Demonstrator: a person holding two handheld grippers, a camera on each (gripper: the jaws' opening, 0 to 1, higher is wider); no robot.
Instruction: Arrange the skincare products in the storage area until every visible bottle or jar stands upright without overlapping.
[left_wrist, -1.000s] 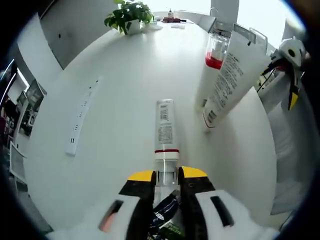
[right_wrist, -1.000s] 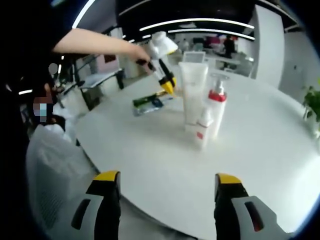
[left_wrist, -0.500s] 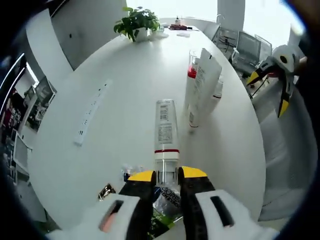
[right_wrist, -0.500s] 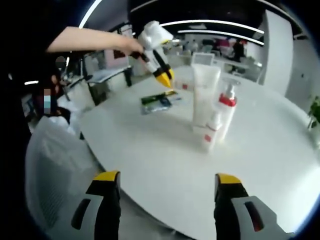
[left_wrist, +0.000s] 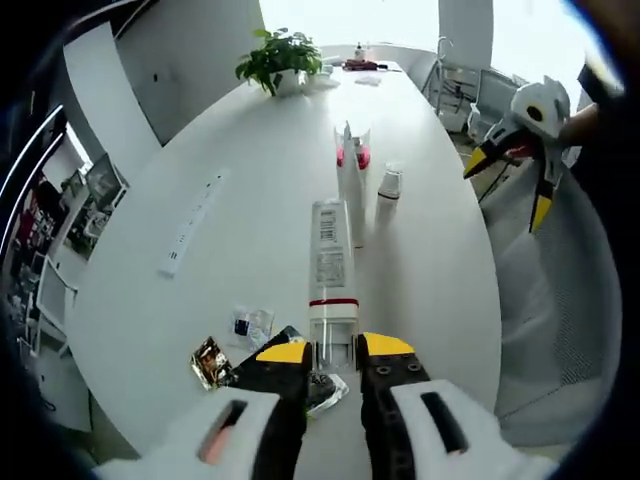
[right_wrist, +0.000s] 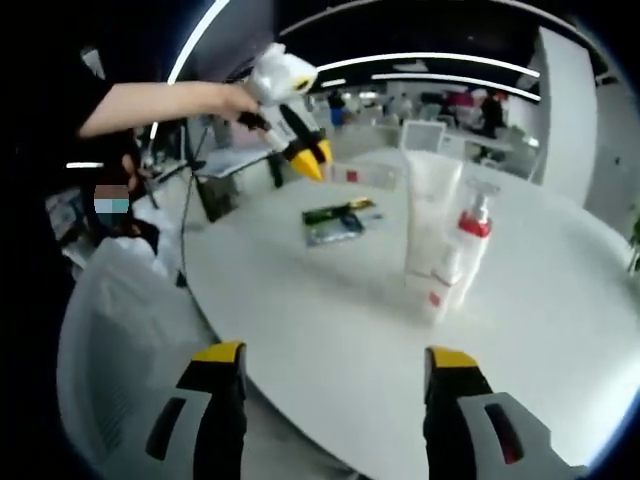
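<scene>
My left gripper (left_wrist: 334, 348) is shut on the cap end of a slim clear bottle (left_wrist: 331, 262) with a red band, held in the air above the white table (left_wrist: 260, 200). From the right gripper view, the left gripper (right_wrist: 305, 158) hangs high with the bottle (right_wrist: 355, 176) sticking out sideways. A tall white tube (right_wrist: 432, 215), a red-capped pump bottle (right_wrist: 472, 240) and a small white bottle (right_wrist: 437, 290) stand upright close together. The same trio is the tube (left_wrist: 351, 190), pump bottle (left_wrist: 344, 156) and small bottle (left_wrist: 388, 184). My right gripper (right_wrist: 332, 362) is open off the table's edge, also visible (left_wrist: 510, 185).
Green and foil sachets (left_wrist: 212, 362) lie near the table's near edge, the green packets (right_wrist: 340, 220) flat beside the trio. A power strip (left_wrist: 190, 225) lies at the left, a potted plant (left_wrist: 283, 50) stands far off. A white chair (right_wrist: 110, 330) stands beside the table.
My left gripper has lifted the bottle higher off the table; the standing trio looks smaller and farther. The sachets have come into sight. The right gripper stays open.
</scene>
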